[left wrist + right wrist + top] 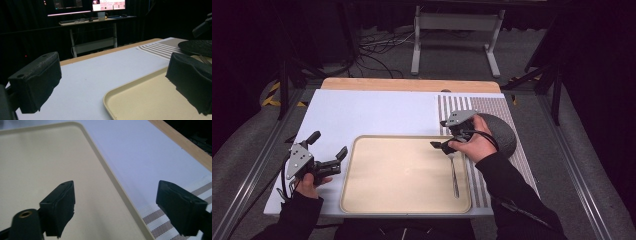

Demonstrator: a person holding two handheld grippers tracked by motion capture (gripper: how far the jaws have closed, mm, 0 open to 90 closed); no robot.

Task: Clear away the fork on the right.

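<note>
Right gripper point(443, 134) above the fork point(454, 175) on the tray point(362, 200), jaws wide, empty; left gripper point(329, 150) over the tabletop point(377, 110), jaws wide, empty.

A dark plate point(499, 132) rests on the striped placemat point(497, 107).
</note>
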